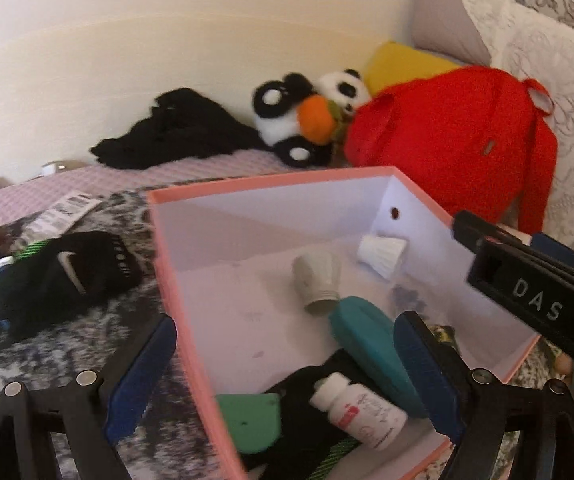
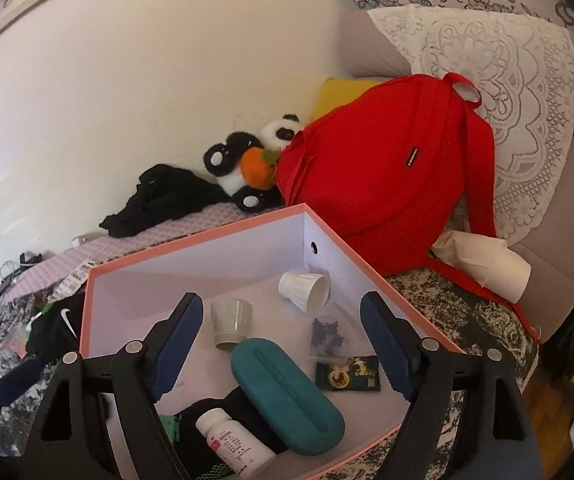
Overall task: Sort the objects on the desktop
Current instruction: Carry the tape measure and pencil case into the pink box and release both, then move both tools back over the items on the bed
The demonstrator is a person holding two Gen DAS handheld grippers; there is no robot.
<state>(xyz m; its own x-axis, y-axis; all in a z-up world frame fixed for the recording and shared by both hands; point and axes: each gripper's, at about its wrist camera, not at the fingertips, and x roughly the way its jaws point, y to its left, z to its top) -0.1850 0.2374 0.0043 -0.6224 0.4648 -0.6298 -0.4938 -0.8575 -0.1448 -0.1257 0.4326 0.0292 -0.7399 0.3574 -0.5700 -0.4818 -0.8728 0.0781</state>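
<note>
The pink-rimmed cardboard box with a white inside sits on a bed with a mottled black-and-white cover. In it lie a teal oval hard case, a white pill bottle with a red-and-white label whose print is too small to read, a ribbed white cup on its side, a greyish cup standing mouth down, a small clear bag of dark bits, a dark green sachet with a printed picture, a black cloth under the bottle and case, and a mint-green flat piece.

The right tool hangs over the box with its blue-padded jaws spread wide and nothing between the pads; the teal case and the greyish cup lie below the gap, untouched. In the left wrist view, the left tool is also wide open and holds nothing: it straddles the box's near left wall, one pad outside over the bed cover, the other inside just beside the teal case. The right tool's black body crosses that view at the right and reads "DAS".

Left of the box lies a black Nike-swoosh garment near a barcode tag. Behind the box stand a red fabric backpack, a panda plush holding an orange ball, a black crumpled cloth, a yellow cushion and a white lace-covered pillow.
</note>
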